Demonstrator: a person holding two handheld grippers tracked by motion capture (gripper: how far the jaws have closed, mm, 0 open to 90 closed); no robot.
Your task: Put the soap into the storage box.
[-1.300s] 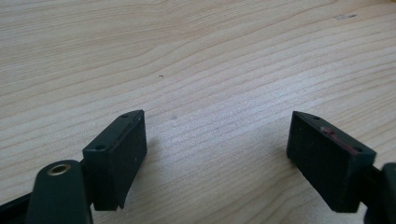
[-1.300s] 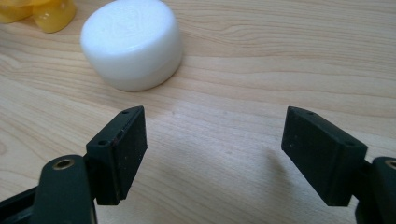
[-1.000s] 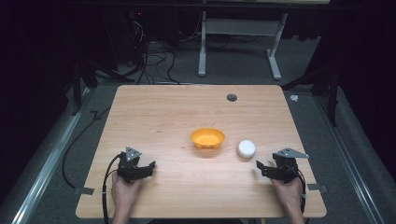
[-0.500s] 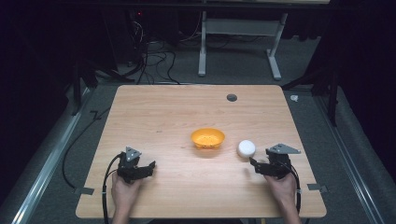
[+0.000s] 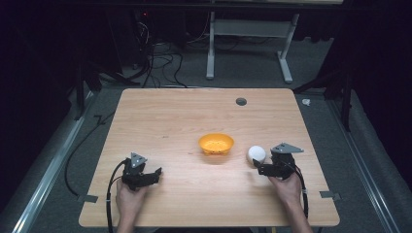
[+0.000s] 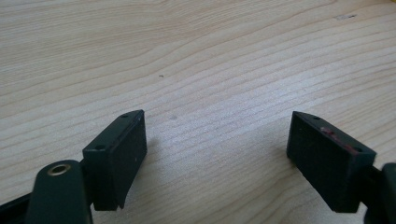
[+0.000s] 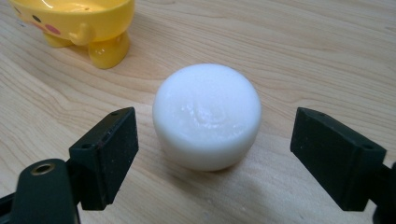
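Observation:
A round white puck-shaped object (image 5: 256,154) (image 7: 208,121) lies on the wooden table (image 5: 170,116), just right of a yellow bowl (image 5: 215,143) (image 7: 77,21) with small feet and a duck-like face. My right gripper (image 5: 256,166) (image 7: 224,154) is open and sits close behind the white object, its jaws spread wider than it and not touching it. My left gripper (image 5: 156,174) (image 6: 219,158) rests open near the table's front left, with only bare wood between its jaws.
A small dark round hole (image 5: 241,101) sits near the table's far edge. Beyond the table are a metal stand (image 5: 248,43) and loose cables (image 5: 160,58) on the floor. A cable (image 5: 111,194) trails from the left gripper over the front edge.
My right gripper has moved forward and left toward the white object, which now sits just ahead of its open jaws. The left gripper has stayed put.

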